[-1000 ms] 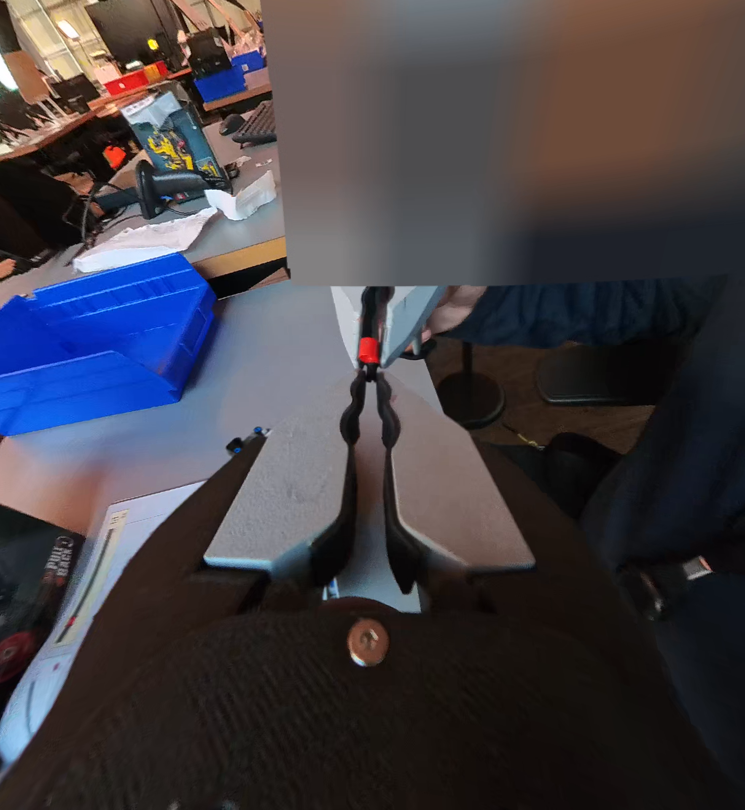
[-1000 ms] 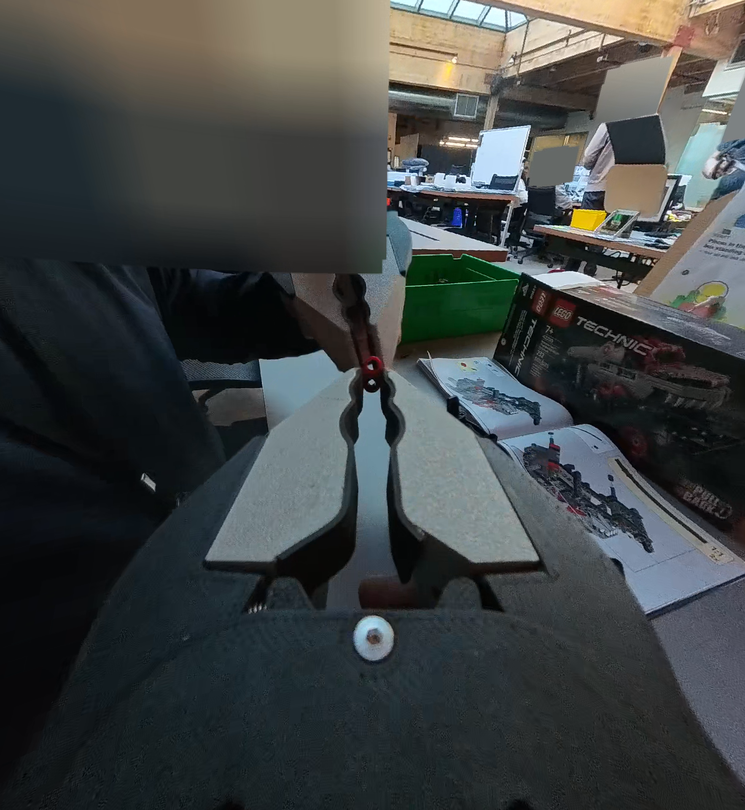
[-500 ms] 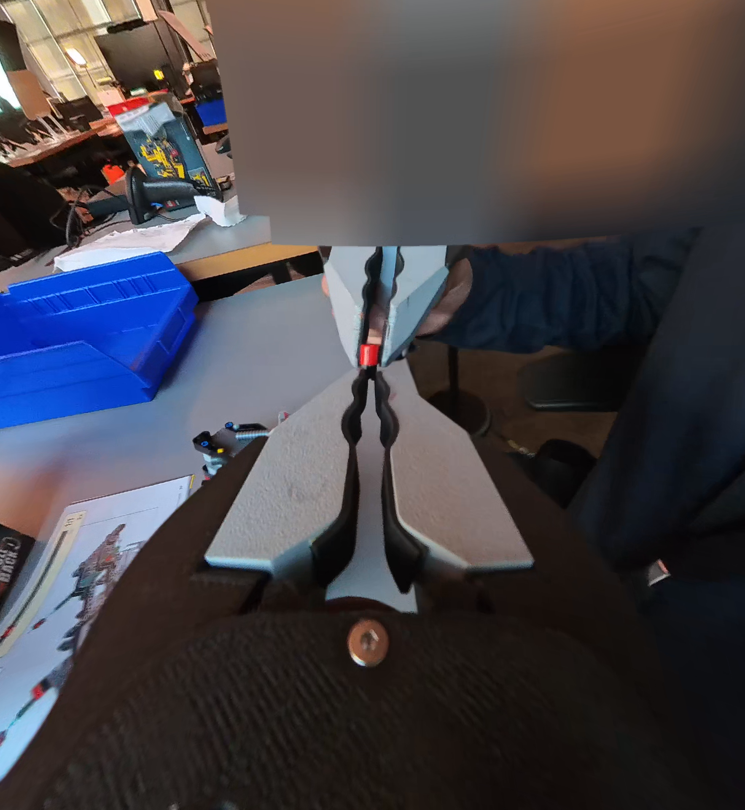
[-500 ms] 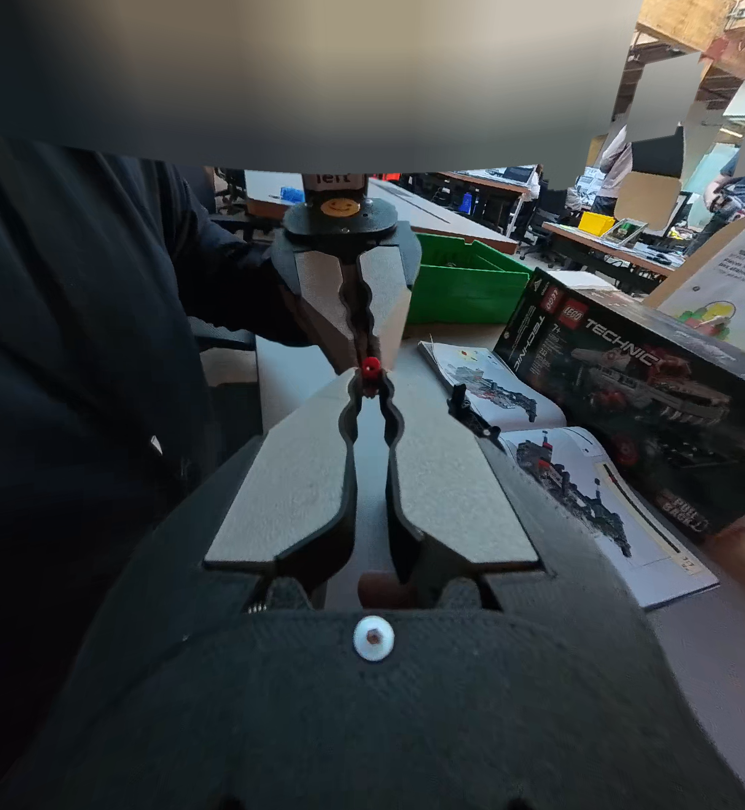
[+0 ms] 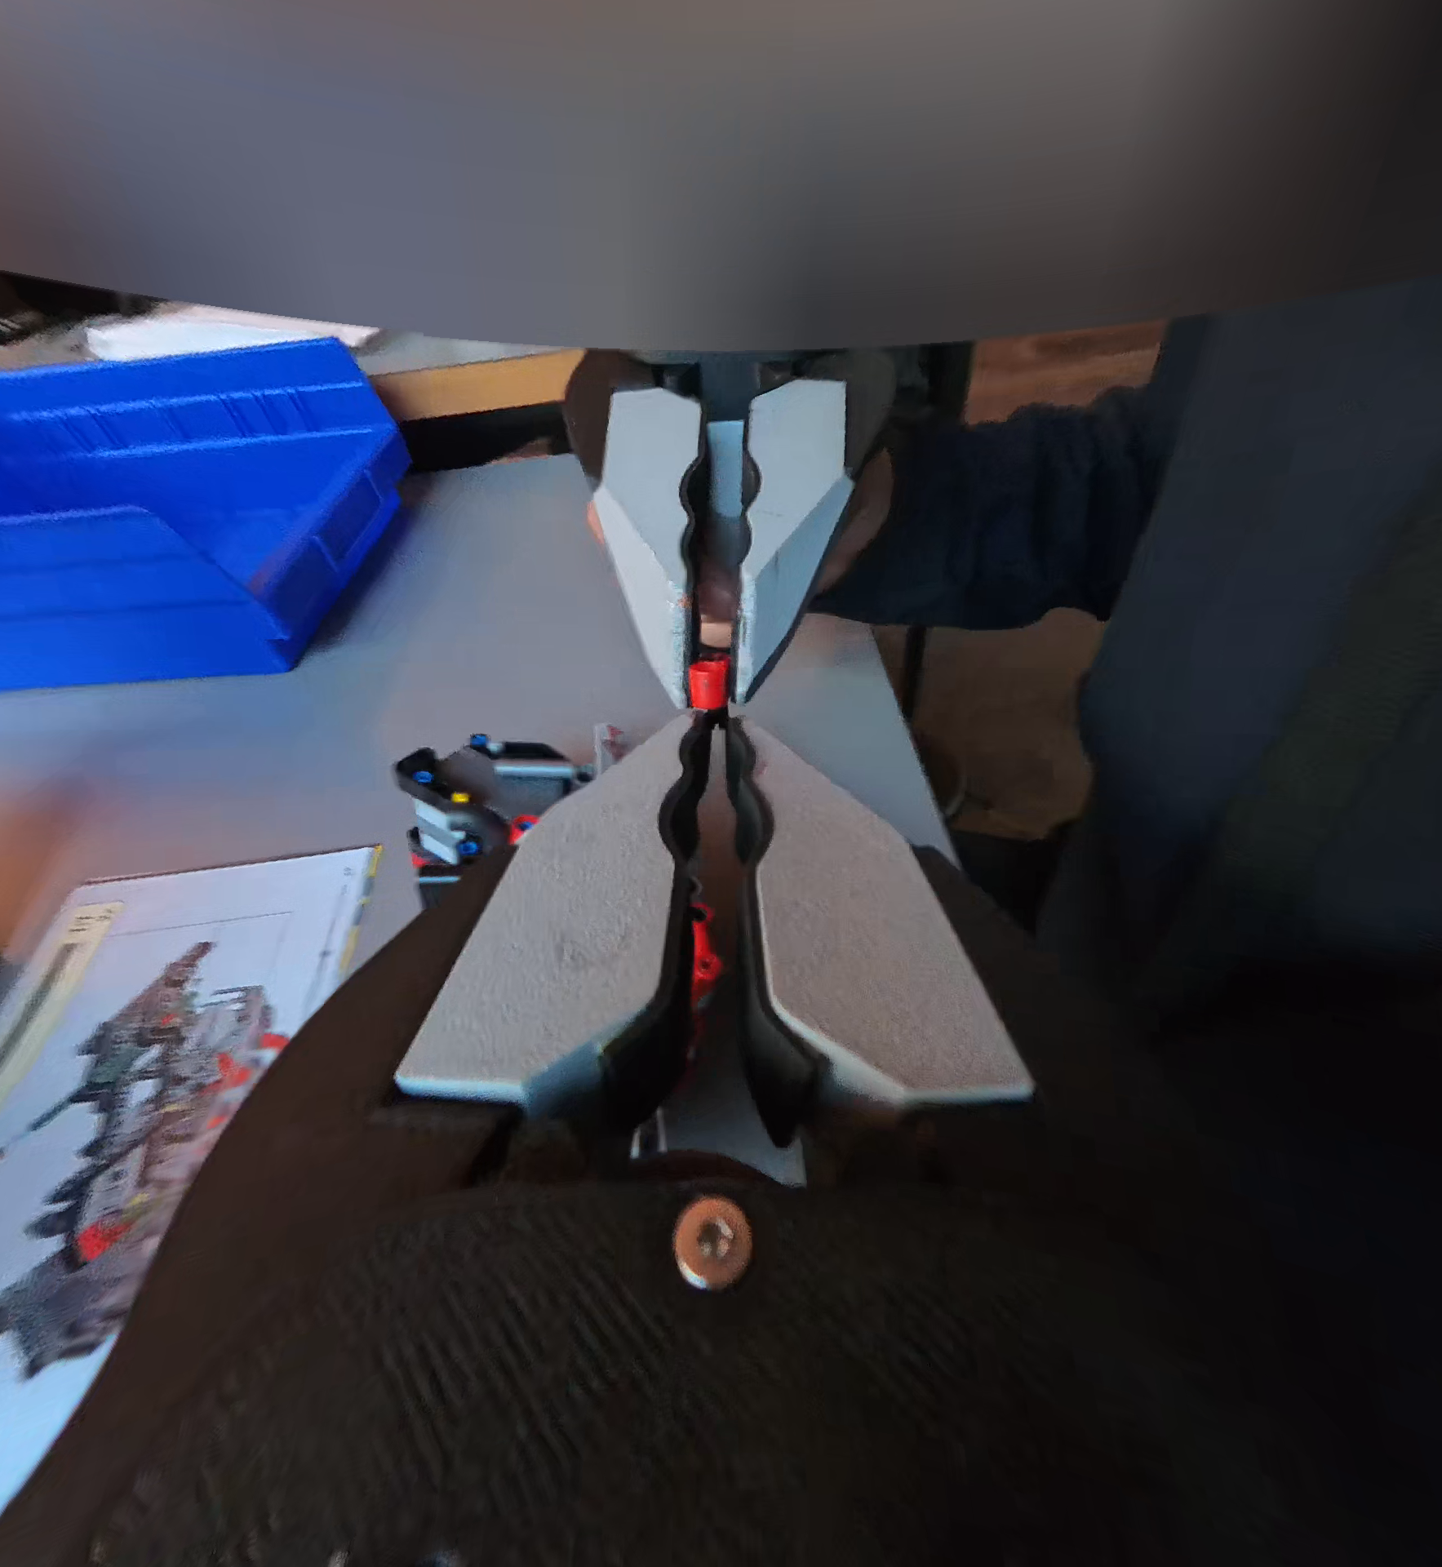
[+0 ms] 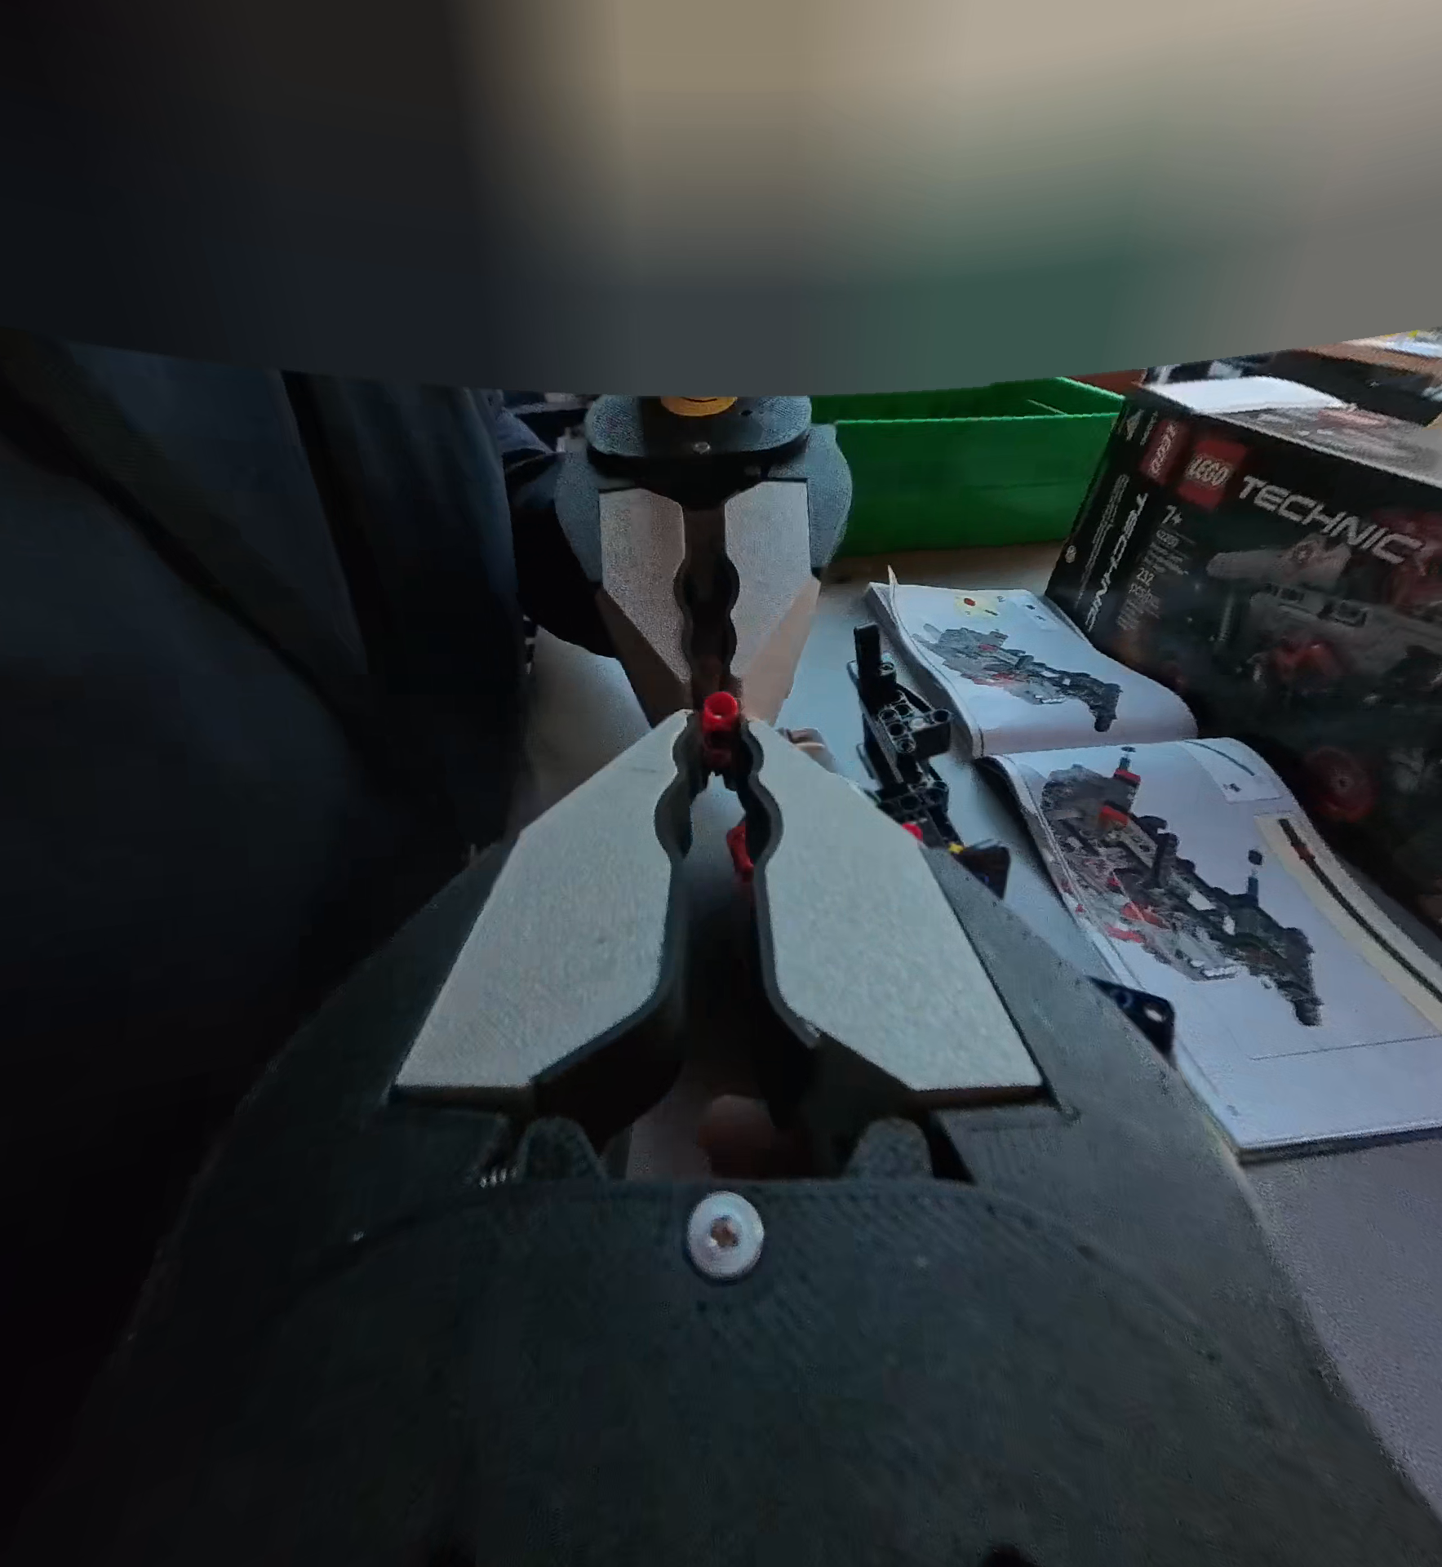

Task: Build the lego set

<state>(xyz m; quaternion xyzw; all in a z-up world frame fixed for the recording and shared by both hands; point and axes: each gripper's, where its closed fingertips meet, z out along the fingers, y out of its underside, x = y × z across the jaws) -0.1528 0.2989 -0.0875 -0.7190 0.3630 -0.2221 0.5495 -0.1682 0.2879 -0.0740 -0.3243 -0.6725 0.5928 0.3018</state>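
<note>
A small red lego piece [image 6: 719, 712] sits pinched in the tips of my right gripper [image 6: 717, 742], which is shut on it. My left gripper [image 5: 707, 721] is shut, tip to tip against the right gripper [image 5: 709, 674]. The red piece [image 5: 707, 685] lies just beyond the left tips. I cannot tell whether the left tips hold anything thin. The left gripper also shows opposite in the right wrist view [image 6: 713, 678]. A partly built black and grey model [image 5: 480, 797] lies on the table below; it also shows in the right wrist view [image 6: 904, 729].
An open instruction booklet [image 6: 1209, 848] and the set's black box [image 6: 1294, 593] lie to the right, with a green bin [image 6: 955, 475] behind. A blue bin [image 5: 149, 509] stands at the far left. The booklet [image 5: 149, 1060] is near left. A person's dark sleeve [image 5: 997, 509] is close.
Both grippers have stayed tip to tip on the red piece while tilting down toward the table. The model and booklet have come further into view.
</note>
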